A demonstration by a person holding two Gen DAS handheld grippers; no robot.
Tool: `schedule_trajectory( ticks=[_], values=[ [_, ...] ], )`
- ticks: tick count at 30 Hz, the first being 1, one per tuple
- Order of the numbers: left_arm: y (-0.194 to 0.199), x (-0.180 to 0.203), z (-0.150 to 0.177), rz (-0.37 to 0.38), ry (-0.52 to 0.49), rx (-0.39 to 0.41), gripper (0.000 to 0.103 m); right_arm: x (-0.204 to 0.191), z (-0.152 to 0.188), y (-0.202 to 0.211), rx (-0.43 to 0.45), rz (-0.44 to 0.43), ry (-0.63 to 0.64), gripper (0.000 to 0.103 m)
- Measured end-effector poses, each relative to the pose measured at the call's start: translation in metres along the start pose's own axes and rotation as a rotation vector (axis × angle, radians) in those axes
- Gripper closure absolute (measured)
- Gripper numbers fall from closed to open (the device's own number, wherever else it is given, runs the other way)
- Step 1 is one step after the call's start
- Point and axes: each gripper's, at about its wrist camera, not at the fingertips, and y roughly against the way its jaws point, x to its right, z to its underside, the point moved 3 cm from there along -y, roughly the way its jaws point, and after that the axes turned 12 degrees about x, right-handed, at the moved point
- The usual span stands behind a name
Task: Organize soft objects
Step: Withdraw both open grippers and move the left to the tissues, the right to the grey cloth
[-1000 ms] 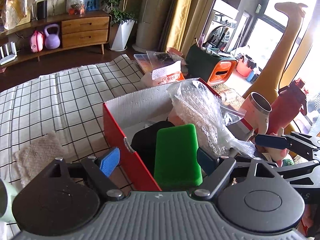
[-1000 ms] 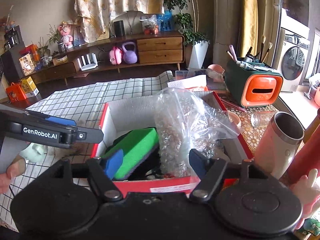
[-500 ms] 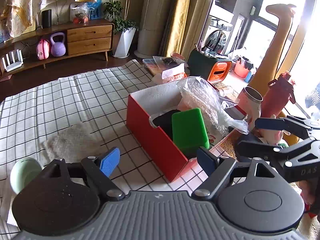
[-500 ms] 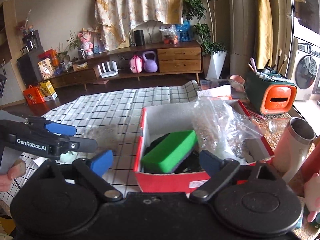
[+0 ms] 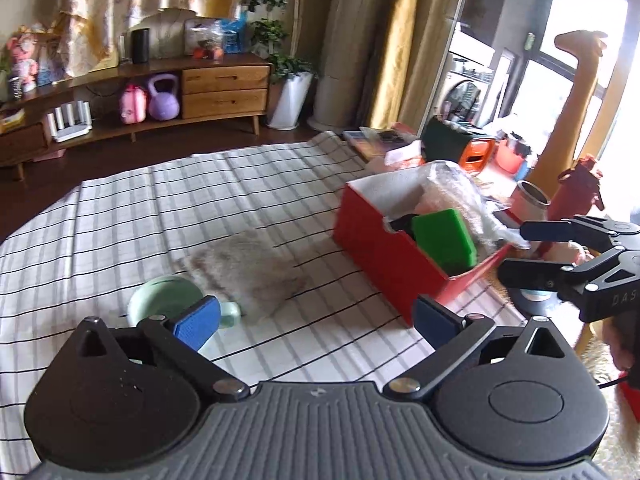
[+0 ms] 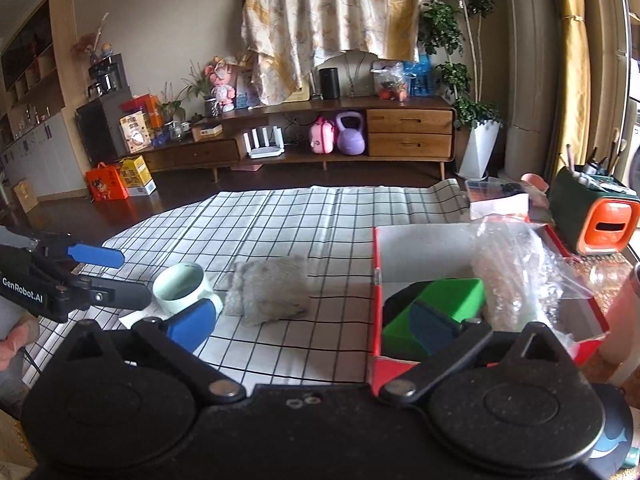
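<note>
Now your left gripper [image 5: 316, 318] and right gripper [image 6: 312, 322], jaws just opened wide, hold nothing; fuzzy grey pad [image 6: 272, 294] lies flat beside the red cardboard box [image 6: 378, 280].

The desk [image 6: 280, 216] is covered by a black-checked white cloth; a red box [image 6: 376, 280], a grey fluffy pad [image 6: 272, 292] and a pale green mug [image 6: 182, 286] are set on it.
</note>
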Motion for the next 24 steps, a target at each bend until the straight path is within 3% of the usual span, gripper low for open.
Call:
schedule_trajectory(
  ticks=[10,19,24],
  values=[
    [0.013,-0.081,0.029,-0.147,0.065,0.003,0.0,-0.023,0.011,-0.043,-0.071,-0.041,-0.005,0.0],
    [-0.009,-0.116,0.073,-0.189,0.022,-0.055,0.0,-0.04,0.022,-0.097,-0.133,-0.06,0.027,0.001],
    [-0.026,-0.138,0.091,-0.224,0.095,-0.076,0.0,-0.041,0.026,-0.132,-0.166,-0.05,0.021,0.001]
  ],
)
